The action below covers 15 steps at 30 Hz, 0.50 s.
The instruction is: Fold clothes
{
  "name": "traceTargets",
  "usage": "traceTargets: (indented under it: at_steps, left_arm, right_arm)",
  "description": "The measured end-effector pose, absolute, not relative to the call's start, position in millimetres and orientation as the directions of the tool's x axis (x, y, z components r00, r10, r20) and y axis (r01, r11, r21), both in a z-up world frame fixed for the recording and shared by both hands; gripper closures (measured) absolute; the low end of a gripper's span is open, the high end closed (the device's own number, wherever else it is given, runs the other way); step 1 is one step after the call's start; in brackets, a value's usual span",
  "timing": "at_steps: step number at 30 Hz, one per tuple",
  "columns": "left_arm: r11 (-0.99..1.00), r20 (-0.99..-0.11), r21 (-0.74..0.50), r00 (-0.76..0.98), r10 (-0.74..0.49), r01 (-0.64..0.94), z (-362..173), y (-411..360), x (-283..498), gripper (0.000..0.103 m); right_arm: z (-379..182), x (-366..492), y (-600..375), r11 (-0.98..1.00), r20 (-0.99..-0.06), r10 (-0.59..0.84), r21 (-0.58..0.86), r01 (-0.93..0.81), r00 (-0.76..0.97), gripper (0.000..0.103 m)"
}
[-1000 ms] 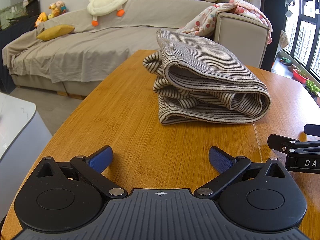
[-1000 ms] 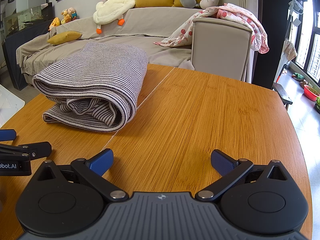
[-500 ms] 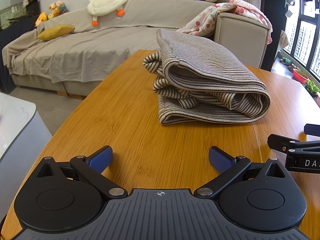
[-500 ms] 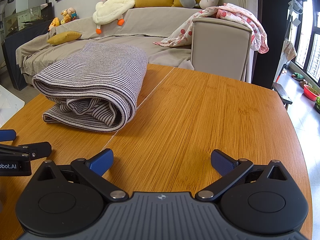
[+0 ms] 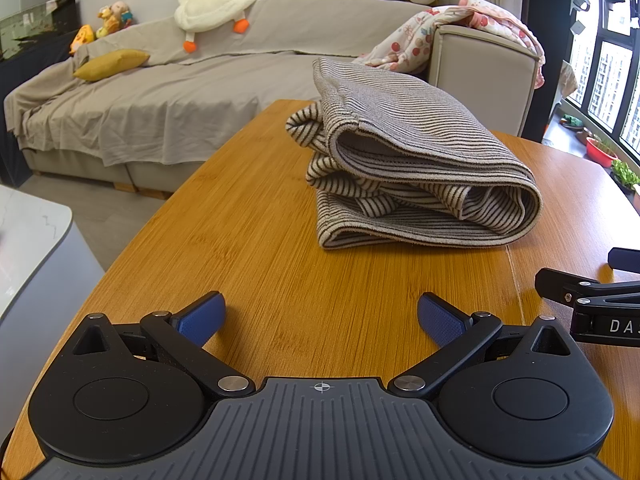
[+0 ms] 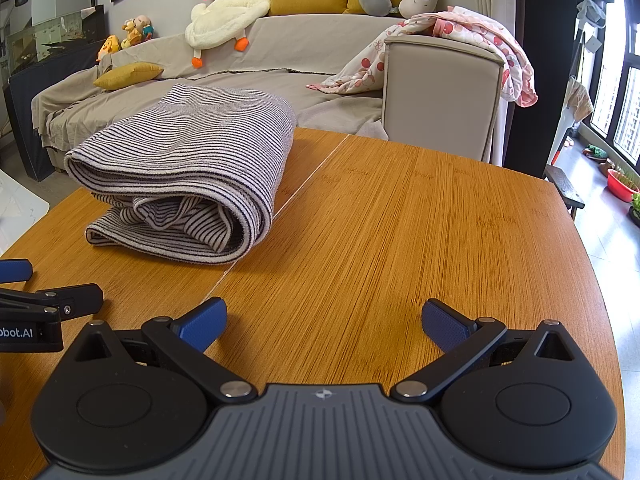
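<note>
A striped grey and dark garment [image 5: 416, 168] lies folded in a thick bundle on the wooden table [image 5: 248, 248]. In the right wrist view the garment [image 6: 188, 176] sits at the left, with its rolled edge toward me. My left gripper [image 5: 320, 316] is open and empty, low over the table, short of the bundle. My right gripper [image 6: 322, 318] is open and empty over bare wood to the right of the bundle. Each gripper shows at the edge of the other's view: the right one [image 5: 592, 300] and the left one [image 6: 44, 300].
A grey covered sofa [image 5: 168, 96] with cushions and plush toys stands beyond the table. A floral blanket [image 6: 460, 52] hangs over the sofa arm. A white counter [image 5: 28, 236] is at the left. Windows and potted plants [image 6: 624, 180] are at the right.
</note>
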<state>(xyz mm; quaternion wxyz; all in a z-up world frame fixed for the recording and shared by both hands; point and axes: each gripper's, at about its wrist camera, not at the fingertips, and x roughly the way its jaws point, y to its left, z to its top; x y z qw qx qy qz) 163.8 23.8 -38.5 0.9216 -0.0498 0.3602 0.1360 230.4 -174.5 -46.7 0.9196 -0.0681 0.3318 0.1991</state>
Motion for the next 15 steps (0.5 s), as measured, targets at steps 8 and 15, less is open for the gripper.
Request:
traceTargets:
  at_steps: [8, 15]
  left_arm:
    - [0.958, -0.677, 0.006, 0.704, 0.214, -0.286, -38.5, 23.8, 163.8, 0.0]
    - [0.961, -0.673, -0.01, 0.713, 0.198, -0.277, -36.8, 24.7, 161.1, 0.0]
  right_arm:
    - [-46.7, 230.3, -174.5, 0.912, -0.637, 0.321, 0.007, -0.411, 0.701, 0.0]
    - [-46.7, 230.5, -174.5, 0.911, -0.637, 0.321, 0.007, -0.411, 0.7, 0.0]
